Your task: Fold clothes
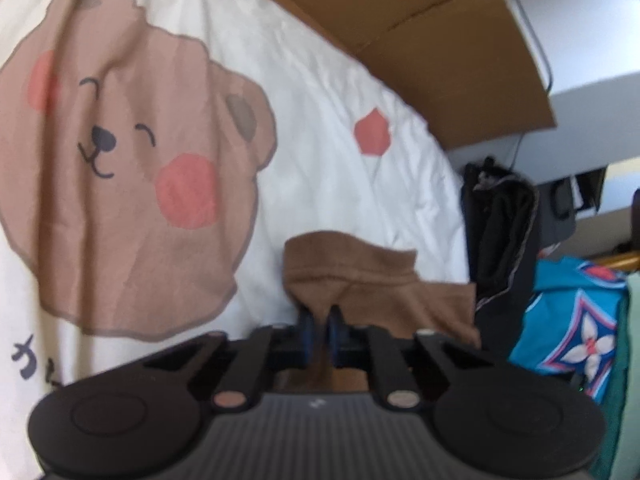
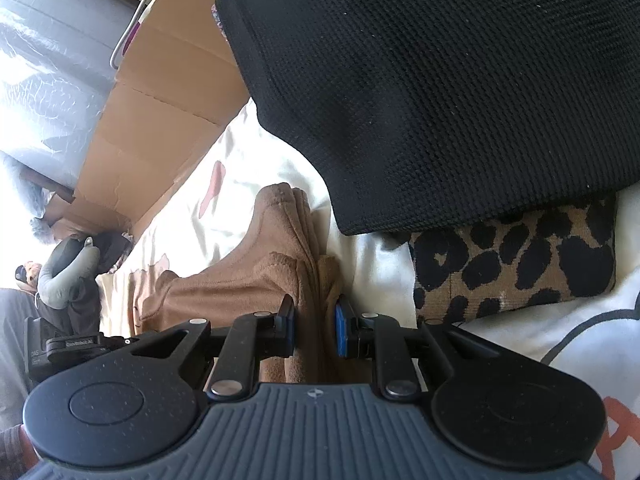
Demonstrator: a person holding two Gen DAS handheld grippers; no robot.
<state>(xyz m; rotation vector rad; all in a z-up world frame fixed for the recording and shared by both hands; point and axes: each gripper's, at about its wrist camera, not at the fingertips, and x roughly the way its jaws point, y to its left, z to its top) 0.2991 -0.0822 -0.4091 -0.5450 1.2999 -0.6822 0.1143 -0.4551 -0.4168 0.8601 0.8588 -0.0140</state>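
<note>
Surface: a white quilt (image 1: 328,92) printed with a large tan bear face (image 1: 120,152) at 10 o'clock in the left view and a small red shape (image 1: 372,132) at 1 o'clock of centre. Dark printed characters sit at 8 o'clock near the edge.

Task item: a brown garment (image 1: 360,276), fleecy, lies on the quilt just ahead of both grippers. In the right view the same garment (image 2: 256,272) is bunched into upright folds at centre.

Left gripper (image 1: 319,334): jaws nearly together, pinching a thin edge of the garment between the blue pads.

Right gripper (image 2: 316,328): jaws partly open, clamped on a thicker bunch of the garment; cloth fills the gap.

Room, left view: flattened cardboard (image 1: 420,28) at 12 to 1 o'clock along the quilt's far edge; a dark garment (image 1: 504,232) hanging at 3 o'clock; a blue patterned cloth (image 1: 576,328) at 4 o'clock.

Room, right view: a black knit (image 2: 460,80) fills 12 to 3 o'clock, resting over a leopard-print cushion (image 2: 516,256) at 3 o'clock. Cardboard (image 2: 160,112) at 10 o'clock, grey plastic-wrapped bulk (image 2: 52,60) beyond it. The left gripper's body shows at 8 o'clock.
</note>
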